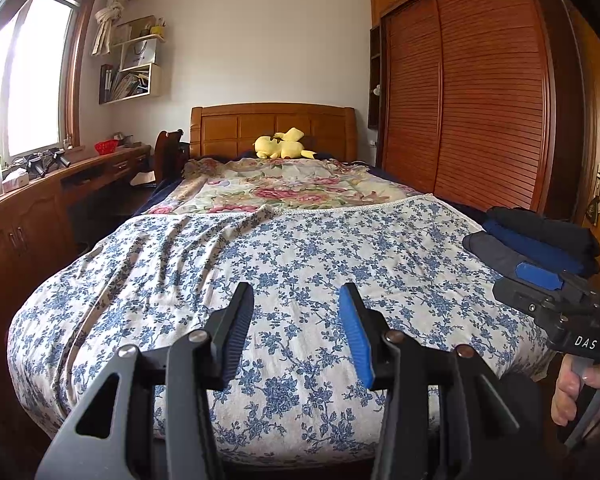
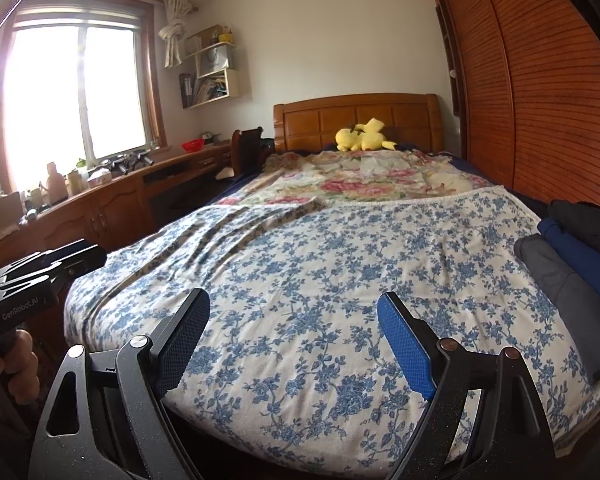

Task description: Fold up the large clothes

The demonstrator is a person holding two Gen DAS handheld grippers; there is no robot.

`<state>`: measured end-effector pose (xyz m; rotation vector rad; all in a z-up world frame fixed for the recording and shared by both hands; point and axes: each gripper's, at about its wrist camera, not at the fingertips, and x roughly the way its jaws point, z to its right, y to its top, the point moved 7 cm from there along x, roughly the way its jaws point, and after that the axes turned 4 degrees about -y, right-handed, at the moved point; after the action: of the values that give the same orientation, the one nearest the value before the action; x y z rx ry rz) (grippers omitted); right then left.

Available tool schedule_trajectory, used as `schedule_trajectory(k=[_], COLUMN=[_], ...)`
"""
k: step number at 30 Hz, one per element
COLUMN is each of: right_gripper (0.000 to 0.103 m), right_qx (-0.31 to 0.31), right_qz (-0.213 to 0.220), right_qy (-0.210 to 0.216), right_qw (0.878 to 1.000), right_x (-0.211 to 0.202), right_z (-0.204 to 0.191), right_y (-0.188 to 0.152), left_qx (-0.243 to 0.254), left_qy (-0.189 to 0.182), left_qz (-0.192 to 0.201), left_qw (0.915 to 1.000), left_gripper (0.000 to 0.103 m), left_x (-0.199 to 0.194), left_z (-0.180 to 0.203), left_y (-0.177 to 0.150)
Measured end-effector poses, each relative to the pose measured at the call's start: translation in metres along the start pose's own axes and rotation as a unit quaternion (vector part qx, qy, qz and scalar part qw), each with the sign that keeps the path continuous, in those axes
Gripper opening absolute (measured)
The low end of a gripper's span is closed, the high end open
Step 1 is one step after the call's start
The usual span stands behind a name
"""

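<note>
Left wrist view, largest first.

Bed (image 1: pixel 260 260): blue-flowered sheet (image 1: pixel 300 248) spread over the near half, wrinkled at its left; pink quilt (image 1: pixel 284 184) behind it; yellow plush (image 1: pixel 282 145) at the headboard.

Clothes (image 1: pixel 536 240): dark stack of black, blue and grey pieces lying on the bed's right edge, just beyond the right tongs (image 1: pixel 540 284). Already looks folded; no unfolded garment shows on the sheet.

Left tongs (image 1: pixel 296 312): released, fingers partly apart, nothing between them, above the bed's near end.

Right tongs: in their own view (image 2: pixel 294 320) released, fingers wide apart, nothing held.

Hands: right hand (image 1: pixel 572 392) wrapped round its grip, low at the bed's right corner; left hand (image 2: pixel 8 360) likewise at the left corner. Both tools aim forward and slightly down along the bed, side by side.

Risks, judged: a pinch into the stack could catch several layers and undo the folds; a low grab could snag the sheet with the garment.
</note>
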<state>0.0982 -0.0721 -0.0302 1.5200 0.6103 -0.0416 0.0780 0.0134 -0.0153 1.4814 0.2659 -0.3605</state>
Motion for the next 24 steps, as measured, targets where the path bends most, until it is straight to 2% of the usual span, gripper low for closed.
schedule_trajectory(k=[24], right_gripper=[0.087], right_qx=[0.001], right_qz=[0.001], right_qy=[-0.003], right_qw=[1.000], right_x=[0.0000], right_z=[0.0015], right_y=[0.0002], left_qx=[-0.001], left_qy=[-0.001], left_qz=[-0.001], left_qw=[1.0000], left_gripper=[0.044], left_x=[-0.0007], left_z=[0.0069], left_y=[0.0014])
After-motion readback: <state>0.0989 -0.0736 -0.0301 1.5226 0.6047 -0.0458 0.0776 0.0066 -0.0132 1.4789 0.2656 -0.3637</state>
